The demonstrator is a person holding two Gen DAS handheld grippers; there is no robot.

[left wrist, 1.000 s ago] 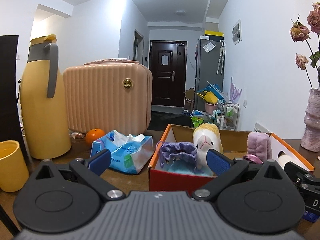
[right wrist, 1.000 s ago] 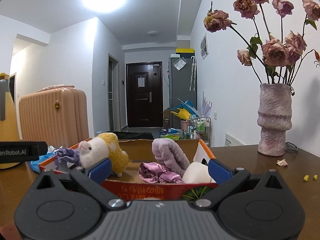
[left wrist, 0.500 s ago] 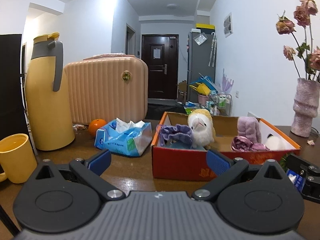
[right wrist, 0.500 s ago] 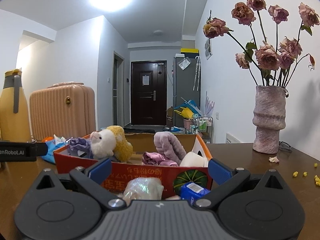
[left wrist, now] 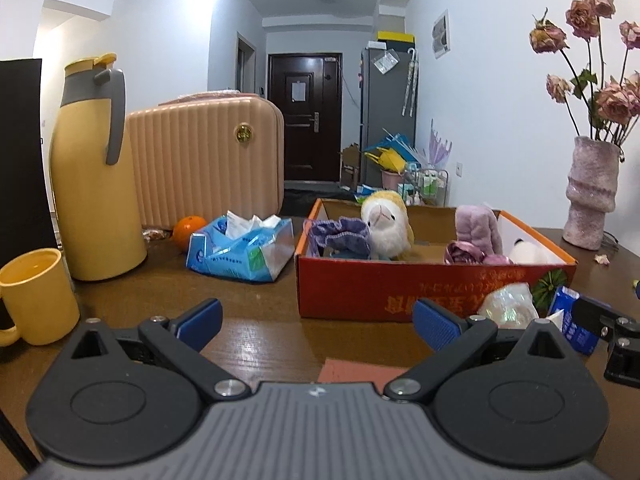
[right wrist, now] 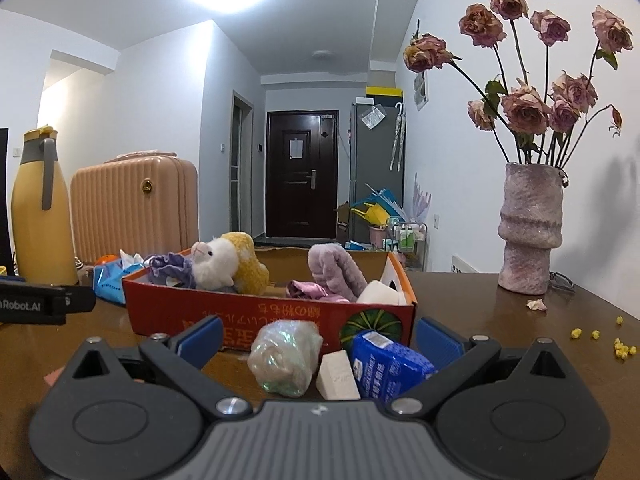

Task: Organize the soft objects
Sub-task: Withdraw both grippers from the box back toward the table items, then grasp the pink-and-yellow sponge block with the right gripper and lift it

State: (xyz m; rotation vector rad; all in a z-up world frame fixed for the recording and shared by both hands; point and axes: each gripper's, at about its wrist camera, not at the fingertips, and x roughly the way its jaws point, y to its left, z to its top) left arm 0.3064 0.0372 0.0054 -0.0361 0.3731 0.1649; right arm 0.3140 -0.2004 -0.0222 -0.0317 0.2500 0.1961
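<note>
Risk comes first: the iridescent bundle (right wrist: pixel 286 360) sits pressed close to a small white block (right wrist: pixel 338 376) and a blue packet (right wrist: pixel 388 364) on the desk (right wrist: pixel 500 340), just in front of the red box (right wrist: pixel 240 316). If the right tool (right wrist: pixel 318 338) closes from where it is, its wide-apart fingers could sweep in a neighbour along with the bundle, or shove the cluster against the box wall. The bundle's glossy wrap looks slippery, so I judge a shallow pinch might squirt it out.

Both tools are spread apart and hold nothing; the left tool (left wrist: pixel 316 322) hangs over bare desk short of the box.

Soft things already lie inside the box: a white-and-yellow plush (right wrist: pixel 224 266), a purple scrunchie (right wrist: pixel 170 266), a lilac furry piece (right wrist: pixel 336 272), a shiny pink fabric (right wrist: pixel 306 290) and something white (right wrist: pixel 378 292) in the near corner.

Around it stand a tissue pack (left wrist: pixel 240 250), an orange (left wrist: pixel 190 230), a yellow flask (left wrist: pixel 94 172), a yellow mug (left wrist: pixel 38 294), a peach case (left wrist: pixel 208 164) and a vase (right wrist: pixel 530 232) of dried roses, with fallen petals nearby. The box's near wall stands between the loose cluster and its destination, so anything lifted must clear that edge
</note>
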